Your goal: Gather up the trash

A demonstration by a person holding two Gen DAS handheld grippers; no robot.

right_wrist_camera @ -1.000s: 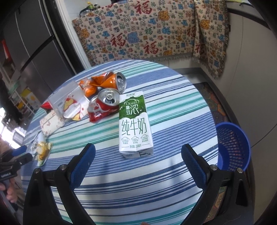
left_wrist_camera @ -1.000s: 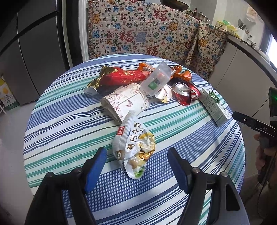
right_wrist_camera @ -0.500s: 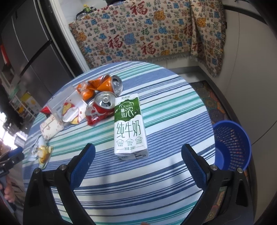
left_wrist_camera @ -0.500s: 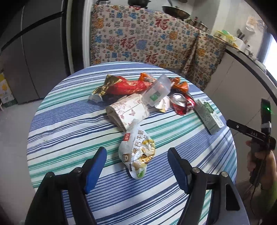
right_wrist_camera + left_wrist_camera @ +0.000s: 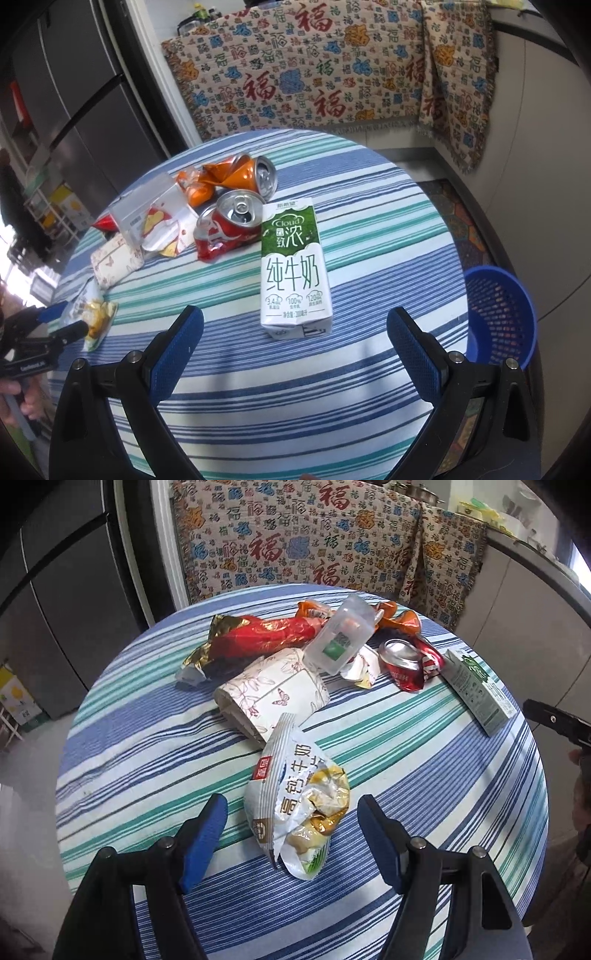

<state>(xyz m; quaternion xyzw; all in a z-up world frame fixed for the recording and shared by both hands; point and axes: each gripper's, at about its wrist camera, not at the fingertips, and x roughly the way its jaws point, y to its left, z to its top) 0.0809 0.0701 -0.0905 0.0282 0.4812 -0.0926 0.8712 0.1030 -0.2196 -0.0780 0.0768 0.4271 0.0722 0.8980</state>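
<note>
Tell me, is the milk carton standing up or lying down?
Lying down. The milk carton rests flat on the striped table, its printed front facing up and its folded bottom end towards the right wrist camera.

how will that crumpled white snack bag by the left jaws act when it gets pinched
The snack bag looks torn open, crinkled and nearly empty, so it is probably very light and floppy and should crush flat instead of resisting. Its glossy film may slide between the left gripper's open jaws. Loose crumbs might spill from the ragged end onto the table.
</note>
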